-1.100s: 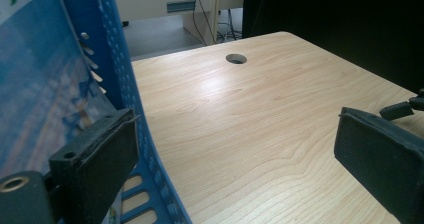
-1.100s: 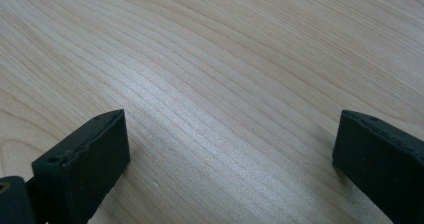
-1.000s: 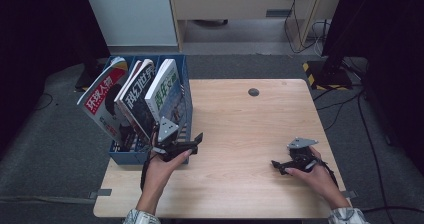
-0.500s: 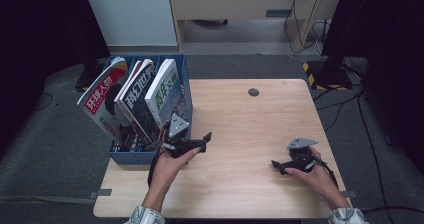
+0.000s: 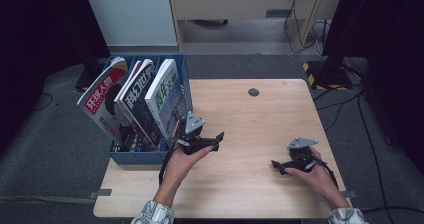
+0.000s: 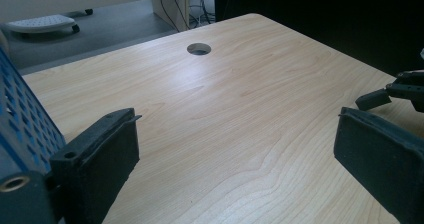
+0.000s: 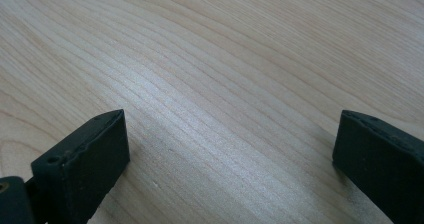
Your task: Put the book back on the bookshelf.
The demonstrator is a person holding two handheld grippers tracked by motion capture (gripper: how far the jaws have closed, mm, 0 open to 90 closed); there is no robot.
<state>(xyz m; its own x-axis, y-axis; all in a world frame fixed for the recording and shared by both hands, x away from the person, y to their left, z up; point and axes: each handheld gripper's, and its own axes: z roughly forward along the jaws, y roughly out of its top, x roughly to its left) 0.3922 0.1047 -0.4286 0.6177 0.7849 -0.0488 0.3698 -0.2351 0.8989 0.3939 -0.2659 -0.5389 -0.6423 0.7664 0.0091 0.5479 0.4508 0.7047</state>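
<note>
- Left gripper (image 5: 218, 138) is hovering just beside the blue file box (image 5: 145, 156), on the box's right, with its jaws standing wide apart and gripping nothing.
- From the left gripper view, the left gripper (image 6: 235, 149) is looking across bare wood toward the round cable hole (image 6: 199, 48), with the blue file box (image 6: 25, 129) showing its perforated wall at the left edge of that view.
- The person's left hand (image 5: 187, 156) is wrapping the gripper's body from below, the forearm running away from the box toward the desk's near edge.
- Three magazines are standing in the blue file box, all leaning away from the left gripper: the green-covered magazine (image 5: 162, 101) is nearest to it, the white-lettered middle magazine (image 5: 137, 99) is next, and the red-covered magazine (image 5: 102, 96) is sitting at the box's far side.
- Right gripper (image 5: 276, 164) is resting low over the desk (image 5: 250, 119), well apart from the blue file box, on the opposite side of the desk.
- In the right gripper view, the right gripper (image 7: 230, 154) is showing its jaws spread wide with only wood grain between them.
- The right hand (image 5: 312, 176) is holding that gripper, its jaws pointing back toward the box.
</note>
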